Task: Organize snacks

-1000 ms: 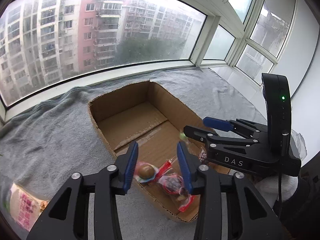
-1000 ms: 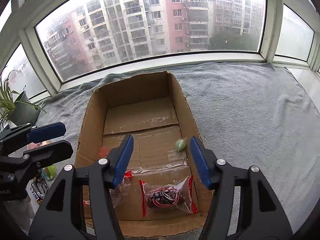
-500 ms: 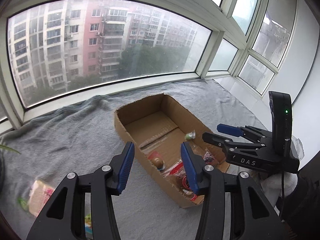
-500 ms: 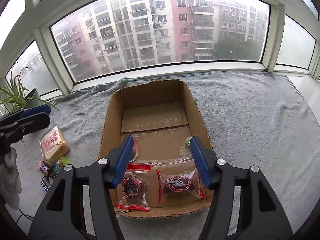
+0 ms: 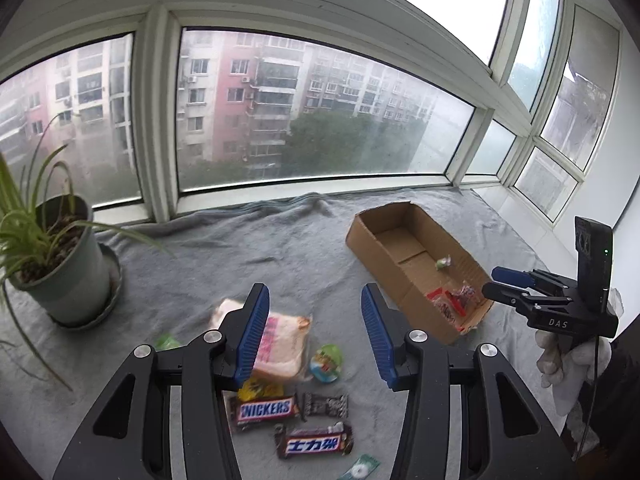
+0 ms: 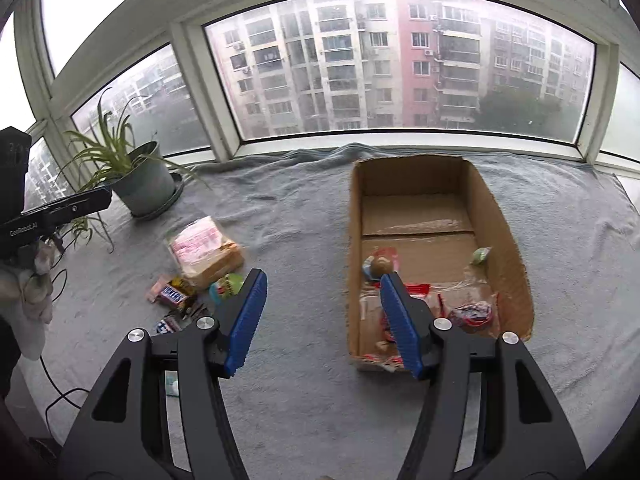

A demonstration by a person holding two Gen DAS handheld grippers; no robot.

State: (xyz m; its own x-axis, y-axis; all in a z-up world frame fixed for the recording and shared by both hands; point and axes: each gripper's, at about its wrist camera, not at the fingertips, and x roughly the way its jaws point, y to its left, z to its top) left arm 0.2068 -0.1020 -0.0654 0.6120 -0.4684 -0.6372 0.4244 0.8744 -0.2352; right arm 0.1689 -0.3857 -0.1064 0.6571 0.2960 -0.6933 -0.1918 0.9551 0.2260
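1. On the grey blanket [image 5: 280, 256], at nine o'clock in the left wrist view, stood one potted plant [image 5: 60, 276] in a grey-green pot.
2. At six o'clock lay the loose snacks: one bread packet [image 5: 280, 340] with pink print too blurred to read, one round green-lidded cup [image 5: 326, 363], one yellow packet [image 5: 260, 391], and one striped dark wrapper [image 5: 326, 404].
3. Two chocolate bars could be read: "SNICKERS" on one bar [image 5: 266, 409], and Chinese characters "士力架" on the other bar [image 5: 314, 444] just below it.
4. The left gripper [image 5: 316, 330] hung above this heap, jaws spread wide with nothing between them.
5. At three o'clock sat one cardboard box [image 5: 376, 264], open-topped, holding a small green candy [image 5: 443, 263] and red-edged clear packets [image 5: 452, 300]; their exact number I cannot tell.
6. In the right wrist view the right gripper [image 6: 324, 320] hovered between heap and box, jaws spread and empty.
7. That gripper's body read "DAS" in the left wrist view; the left one's read "GenRobot.AI" in the right wrist view.
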